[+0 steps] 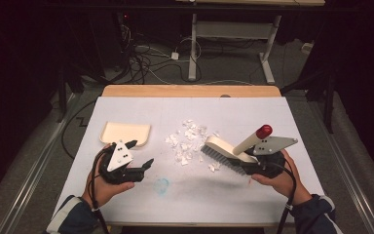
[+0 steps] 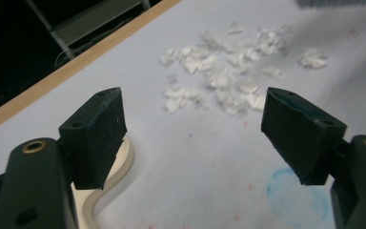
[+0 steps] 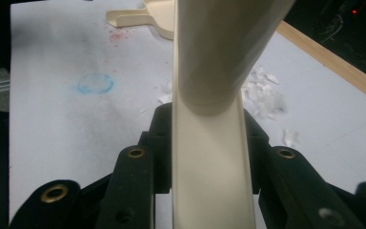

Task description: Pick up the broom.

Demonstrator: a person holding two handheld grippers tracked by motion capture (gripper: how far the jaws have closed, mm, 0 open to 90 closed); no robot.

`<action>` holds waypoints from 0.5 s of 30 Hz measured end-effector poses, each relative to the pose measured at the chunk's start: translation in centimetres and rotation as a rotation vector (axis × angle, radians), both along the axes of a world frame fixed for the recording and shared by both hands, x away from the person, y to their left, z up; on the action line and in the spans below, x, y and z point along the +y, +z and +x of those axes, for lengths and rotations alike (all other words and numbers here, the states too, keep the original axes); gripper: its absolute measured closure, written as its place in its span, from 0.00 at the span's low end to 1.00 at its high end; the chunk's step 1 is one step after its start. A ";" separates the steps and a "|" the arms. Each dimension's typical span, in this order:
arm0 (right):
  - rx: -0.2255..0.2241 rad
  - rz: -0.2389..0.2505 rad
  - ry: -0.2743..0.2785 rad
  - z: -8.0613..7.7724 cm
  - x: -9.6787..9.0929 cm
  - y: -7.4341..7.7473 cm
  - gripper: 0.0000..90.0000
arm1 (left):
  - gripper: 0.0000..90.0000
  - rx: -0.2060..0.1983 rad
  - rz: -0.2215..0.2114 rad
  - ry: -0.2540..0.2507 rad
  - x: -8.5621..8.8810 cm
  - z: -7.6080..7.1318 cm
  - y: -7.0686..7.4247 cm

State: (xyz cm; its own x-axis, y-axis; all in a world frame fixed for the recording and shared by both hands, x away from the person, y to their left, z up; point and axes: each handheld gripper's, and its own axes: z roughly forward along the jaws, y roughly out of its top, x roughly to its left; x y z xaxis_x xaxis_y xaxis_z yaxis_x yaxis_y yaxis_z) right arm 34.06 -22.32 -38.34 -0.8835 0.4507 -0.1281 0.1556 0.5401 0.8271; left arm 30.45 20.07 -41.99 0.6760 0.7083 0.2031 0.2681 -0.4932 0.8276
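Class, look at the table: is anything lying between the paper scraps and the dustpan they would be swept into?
Nothing visible blocks the way. Bare white tabletop lies between the paper scraps and the dustpan. The open left gripper hovers just in front of that path, near the dustpan. The right gripper holds the brush beside the scraps.
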 end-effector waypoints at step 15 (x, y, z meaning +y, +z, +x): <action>0.000 0.008 -0.166 1.0 -1.4 0.4 0.75 | 0.23 0.069 0.068 0.110 2.6 -1.5 -3.3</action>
State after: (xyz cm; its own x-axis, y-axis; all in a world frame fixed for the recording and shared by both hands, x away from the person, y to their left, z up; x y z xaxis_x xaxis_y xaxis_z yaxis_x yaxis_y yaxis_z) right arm 35.09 -23.69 -37.91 -0.7966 0.5916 -0.1244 0.2421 0.5007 0.8311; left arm 28.97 22.66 -45.31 0.6094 0.7647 0.2095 0.3782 -0.5125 0.7709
